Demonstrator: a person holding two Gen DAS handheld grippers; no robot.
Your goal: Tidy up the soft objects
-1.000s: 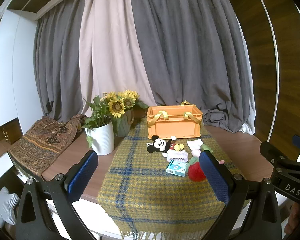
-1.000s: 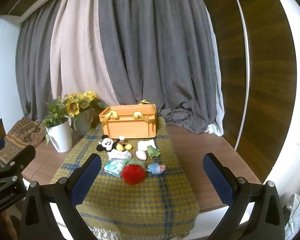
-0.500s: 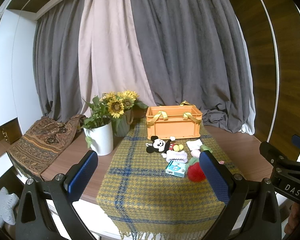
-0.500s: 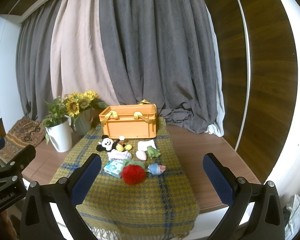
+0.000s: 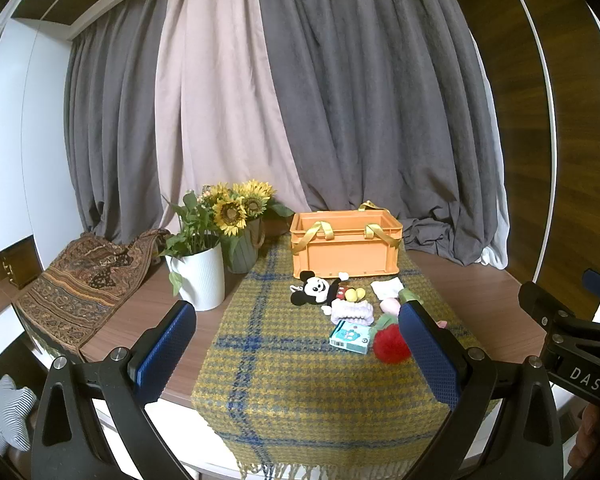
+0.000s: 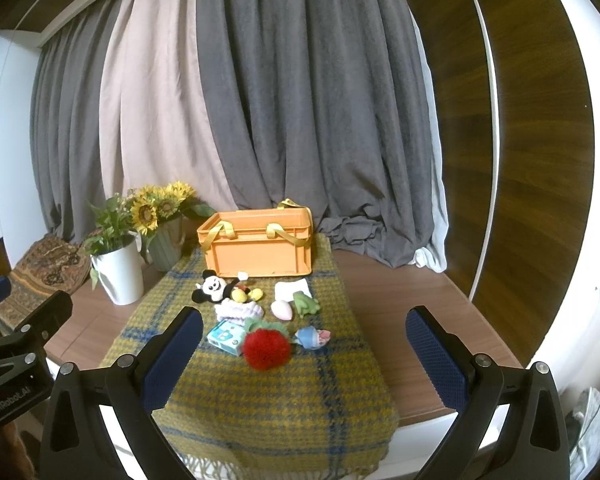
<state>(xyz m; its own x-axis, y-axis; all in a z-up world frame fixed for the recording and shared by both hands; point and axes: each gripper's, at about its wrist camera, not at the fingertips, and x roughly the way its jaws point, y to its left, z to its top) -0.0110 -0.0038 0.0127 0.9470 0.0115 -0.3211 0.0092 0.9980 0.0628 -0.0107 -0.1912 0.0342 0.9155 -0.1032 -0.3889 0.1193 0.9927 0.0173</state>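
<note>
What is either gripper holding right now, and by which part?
Nothing. The left gripper and right gripper are both open and empty, short of the soft toys; the red pom-pom strawberry lies untouched on the plaid cloth.

Ahead of the spread jaws lies a coarse woven plaid cloth [image 6: 260, 392] over a smooth, matt wooden tabletop [image 6: 384, 300]. Beyond it stands a smooth orange plastic crate [image 6: 260, 254] with satiny yellow straps. Nearer the jaws sits a fuzzy red plush strawberry [image 6: 266, 348], with a ribbed white planter [image 5: 200, 276] off to their left.
</note>
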